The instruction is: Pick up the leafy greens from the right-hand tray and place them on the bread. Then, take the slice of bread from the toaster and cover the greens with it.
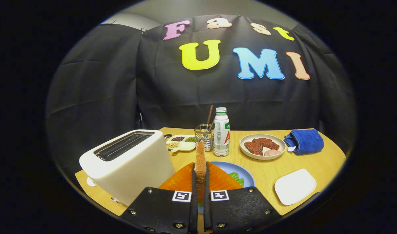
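- The tongs [200,182] are clamped on a bread slice [200,159], held on edge over the blue plate [240,172].
- Greens [236,178] already lie on that plate, at about 2 o'clock from the tongs, glossy and ruffled.
- The toaster [127,159], smooth and rounded, stands at 10 o'clock, its slots bare.
- The white tray [294,187] at 3 o'clock holds nothing.
- Judging by this, what remains is laying the coarse-crusted slice over the greens.
- The desk [315,162] is pale wood grain.
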